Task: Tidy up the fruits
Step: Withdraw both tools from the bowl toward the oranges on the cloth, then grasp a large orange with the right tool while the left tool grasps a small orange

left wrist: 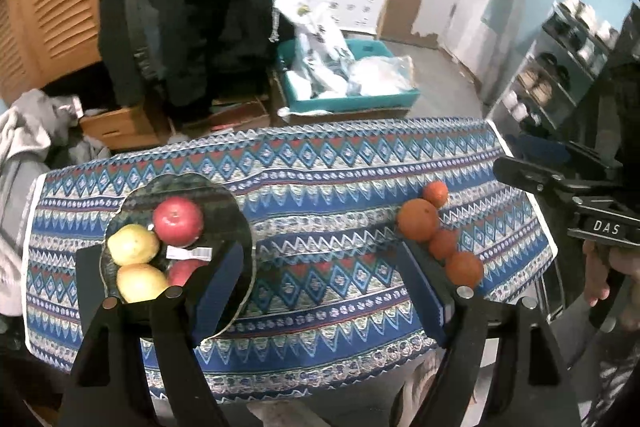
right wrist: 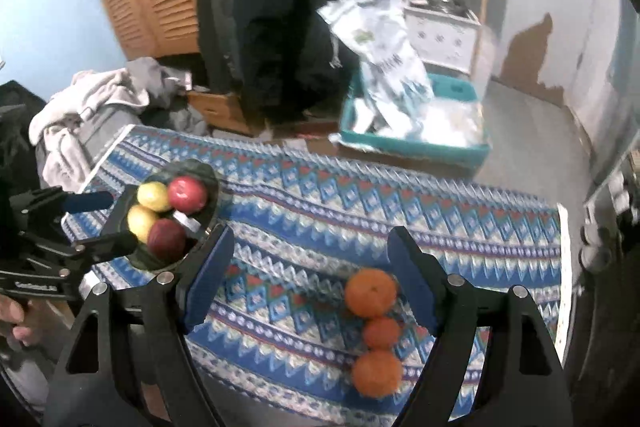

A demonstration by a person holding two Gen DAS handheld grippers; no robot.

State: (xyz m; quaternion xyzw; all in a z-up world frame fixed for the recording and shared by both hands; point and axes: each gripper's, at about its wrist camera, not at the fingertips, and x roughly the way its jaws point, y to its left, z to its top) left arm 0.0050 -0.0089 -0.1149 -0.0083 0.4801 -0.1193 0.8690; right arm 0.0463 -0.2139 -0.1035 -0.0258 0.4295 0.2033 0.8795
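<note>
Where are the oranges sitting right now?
The oranges lie in a row on the patterned tablecloth, at the right in both views, away from the fruit plate.

Left tongs and right tongs, both angled steeply downward, jaws spread wide with nothing between the blue pads. A hand grips the right tongs' handle at the frame edge; the other hand grips the left tongs' handle.
</note>
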